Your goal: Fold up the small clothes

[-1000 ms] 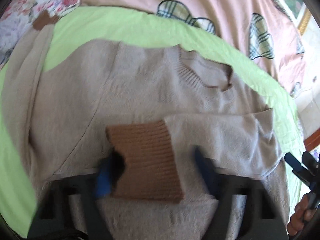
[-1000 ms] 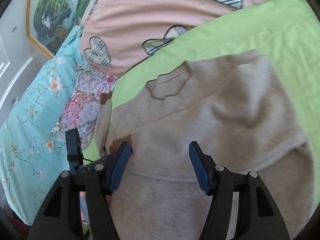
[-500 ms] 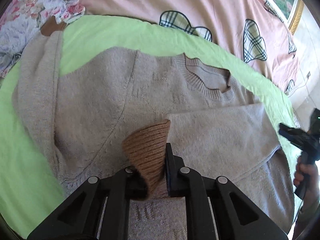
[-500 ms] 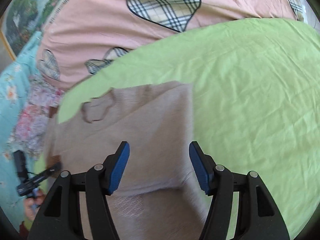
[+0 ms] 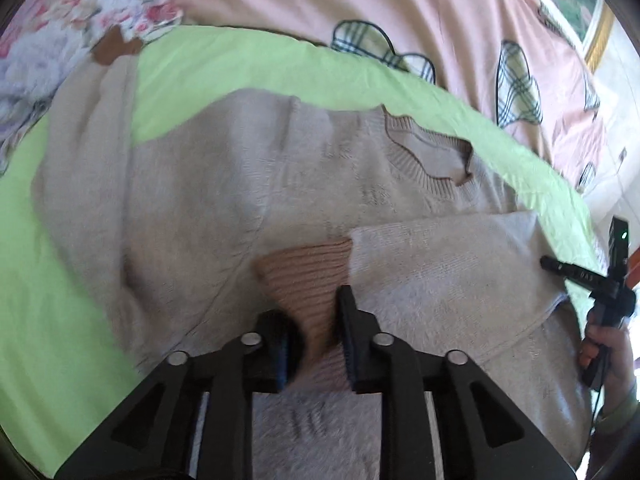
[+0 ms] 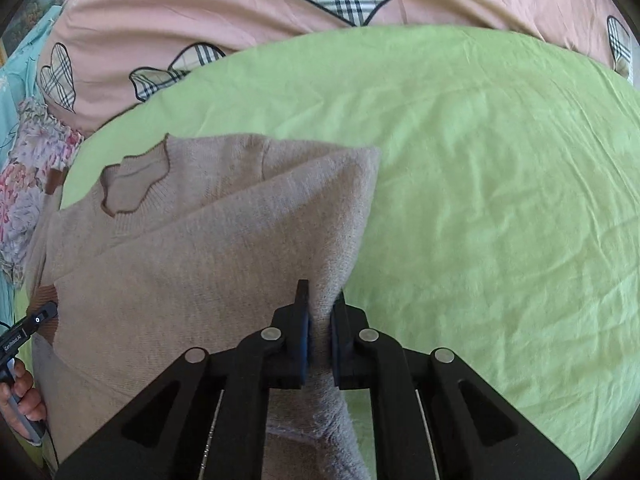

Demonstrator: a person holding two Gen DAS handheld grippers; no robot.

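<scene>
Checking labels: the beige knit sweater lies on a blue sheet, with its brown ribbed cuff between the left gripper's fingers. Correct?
Not quite. The left wrist view shows the beige knit sweater lying on a lime-green sheet, not blue. Its brown ribbed cuff is between the left gripper's fingers.

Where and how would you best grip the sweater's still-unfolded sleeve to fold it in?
Grip the brown cuff at the tip of the outstretched sleeve, coming from above. Its ribbed end lies flat at the green sheet's edge, clear of the sweater body, so the sleeve should trail behind when carried across.
</scene>
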